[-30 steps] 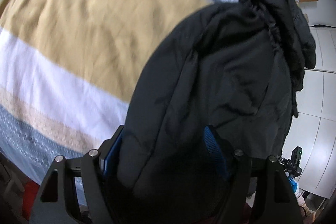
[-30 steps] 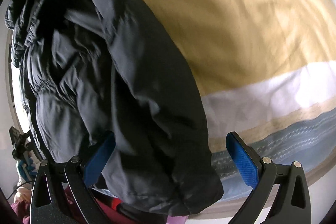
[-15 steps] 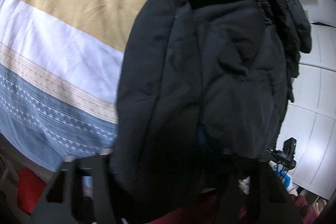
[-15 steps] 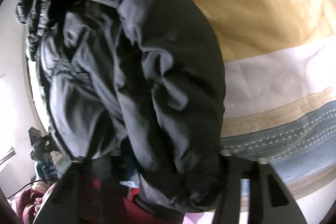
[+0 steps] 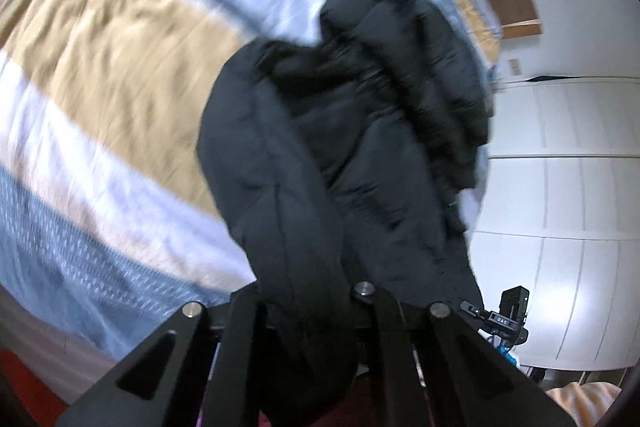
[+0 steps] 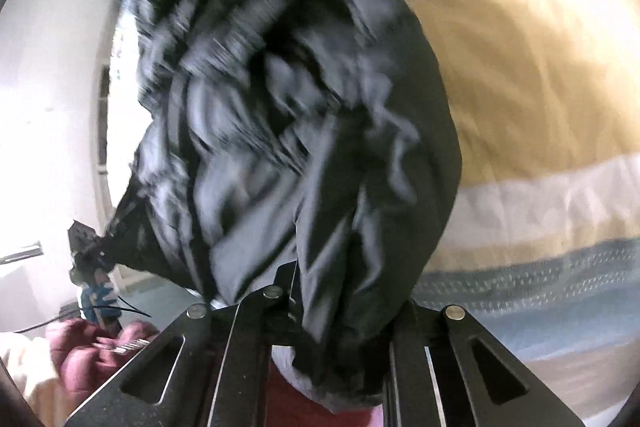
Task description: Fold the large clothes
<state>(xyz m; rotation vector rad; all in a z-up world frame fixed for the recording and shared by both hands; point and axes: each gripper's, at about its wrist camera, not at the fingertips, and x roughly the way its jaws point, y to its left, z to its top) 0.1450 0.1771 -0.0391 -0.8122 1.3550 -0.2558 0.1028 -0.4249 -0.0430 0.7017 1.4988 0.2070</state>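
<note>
Both your left tongs (image 5: 312, 311) and right tongs (image 6: 340, 307) are clamped on the puffy black padded jacket (image 5: 340, 155), lifted above the striped bed quilt (image 5: 100, 67) (frames blurred); keep its edges level while lowering.

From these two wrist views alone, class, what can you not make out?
- Left gripper fingertips, left wrist view: buried in the black jacket.
- Right gripper fingertips, right wrist view: covered by jacket fabric.
- Jacket's sleeves and zip, both views: motion blur and bunching.
- Far end of the striped bedspread: cut off by the fisheye edge.
</note>
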